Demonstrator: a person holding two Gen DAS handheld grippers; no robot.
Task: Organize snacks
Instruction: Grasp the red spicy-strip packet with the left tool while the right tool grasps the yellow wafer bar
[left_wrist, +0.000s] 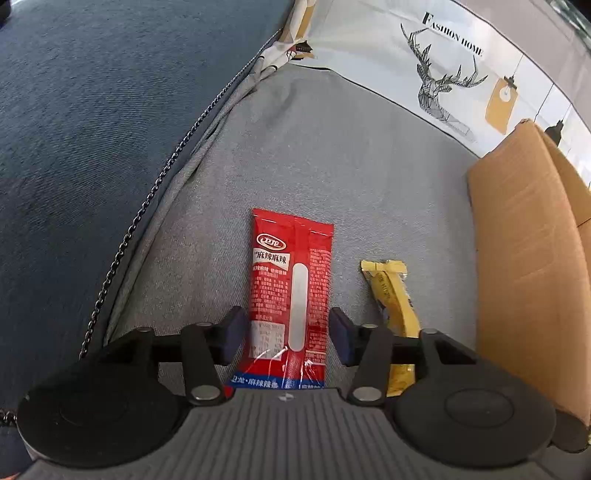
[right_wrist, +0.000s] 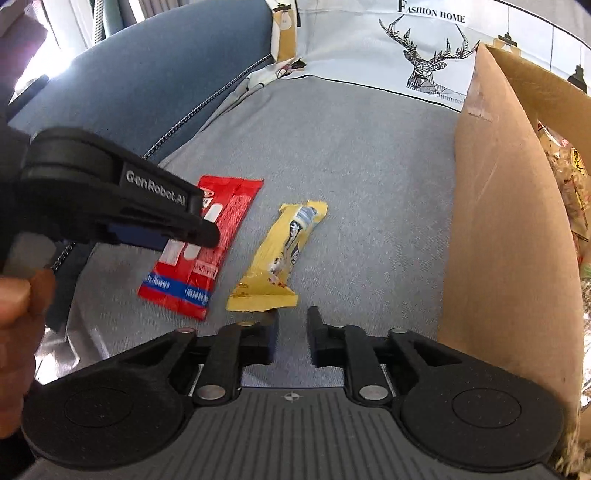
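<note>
A red snack packet (left_wrist: 290, 295) lies flat on the grey sofa seat (left_wrist: 332, 166). My left gripper (left_wrist: 287, 334) is open and straddles it, one finger on each side, not touching. A yellow snack bar (left_wrist: 397, 314) lies just to its right. In the right wrist view the red packet (right_wrist: 207, 251) and the yellow bar (right_wrist: 280, 254) lie side by side, with the left gripper (right_wrist: 177, 236) hovering over the red packet. My right gripper (right_wrist: 293, 338) is slightly open and empty, just in front of the yellow bar's near end.
A cardboard box (left_wrist: 532, 266) stands at the right on the seat; it also shows in the right wrist view (right_wrist: 506, 229) with snack bags (right_wrist: 569, 192) inside. A blue sofa arm (left_wrist: 92, 129) rises at the left. A deer-print cushion (right_wrist: 424, 51) is behind.
</note>
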